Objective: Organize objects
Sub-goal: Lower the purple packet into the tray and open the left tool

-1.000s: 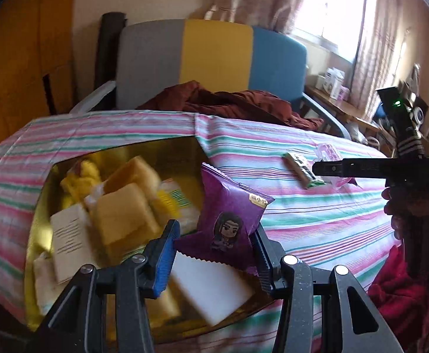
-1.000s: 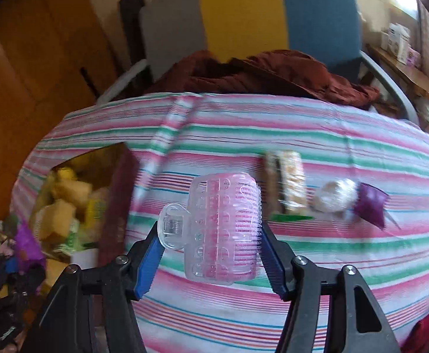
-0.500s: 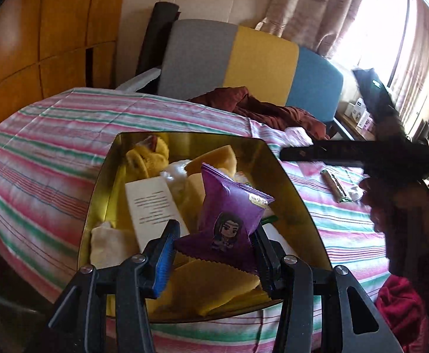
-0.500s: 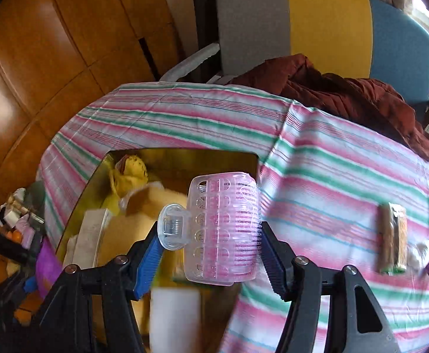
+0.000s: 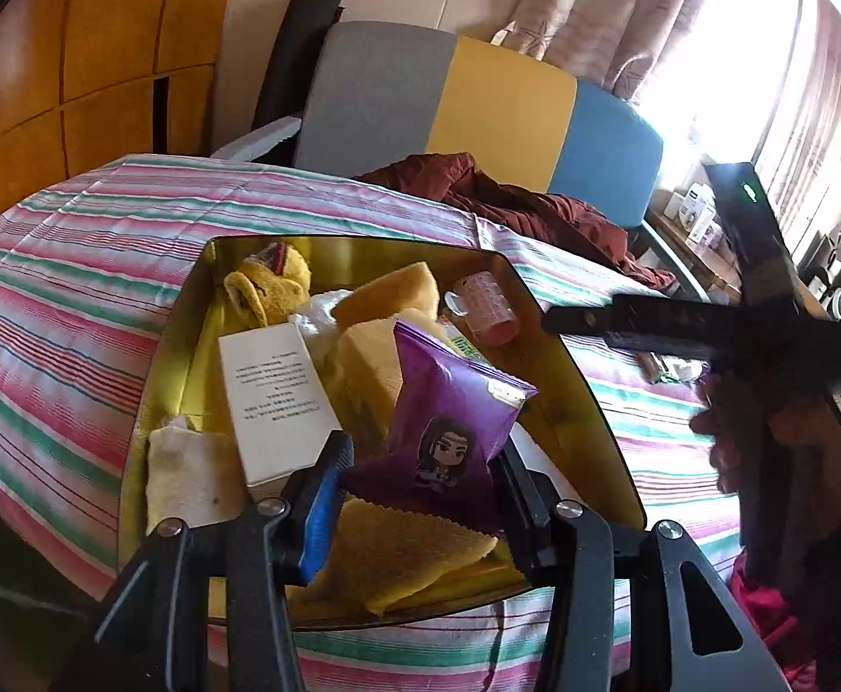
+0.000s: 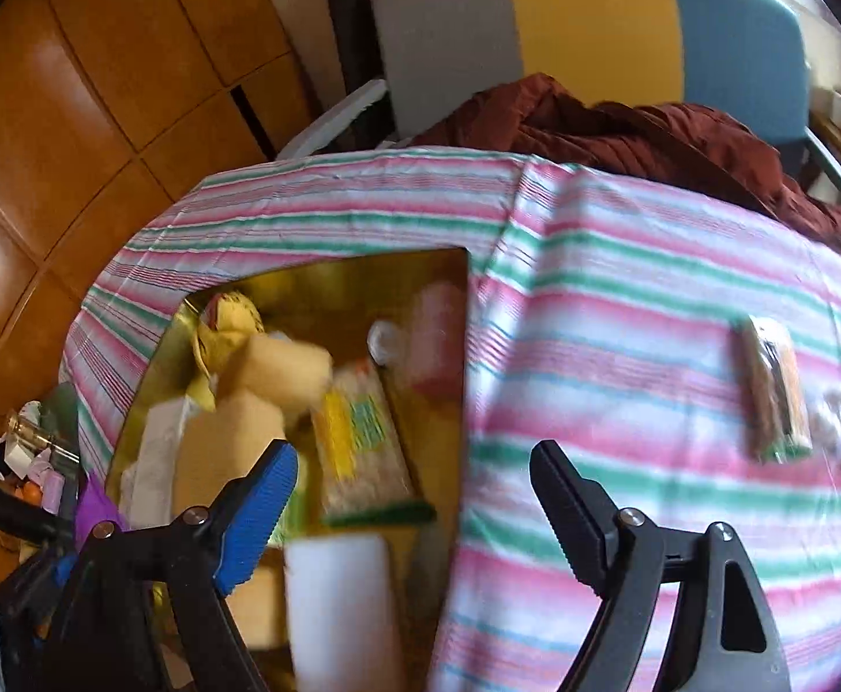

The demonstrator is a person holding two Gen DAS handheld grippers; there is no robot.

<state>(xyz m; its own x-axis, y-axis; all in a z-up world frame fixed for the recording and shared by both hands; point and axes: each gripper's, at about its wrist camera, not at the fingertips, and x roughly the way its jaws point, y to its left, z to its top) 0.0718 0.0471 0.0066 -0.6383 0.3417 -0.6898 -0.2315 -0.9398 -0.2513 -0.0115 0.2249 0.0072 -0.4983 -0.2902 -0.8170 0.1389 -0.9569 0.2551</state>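
Curler dropped in the tin, snack packet next

Left wrist view: the left gripper (image 5: 420, 461) has its jaws closed on a purple snack packet (image 5: 449, 421) above the gold tin (image 5: 582, 403) on the striped counter (image 5: 63, 300); lower it over a bare patch before letting go. Right wrist view: the right gripper (image 6: 415, 484) has just been opening, its jaws wide and empty; the pink hair curler (image 6: 435, 340) lies in the tin's far corner, a snack bar (image 6: 775, 392) waits on the cloth.
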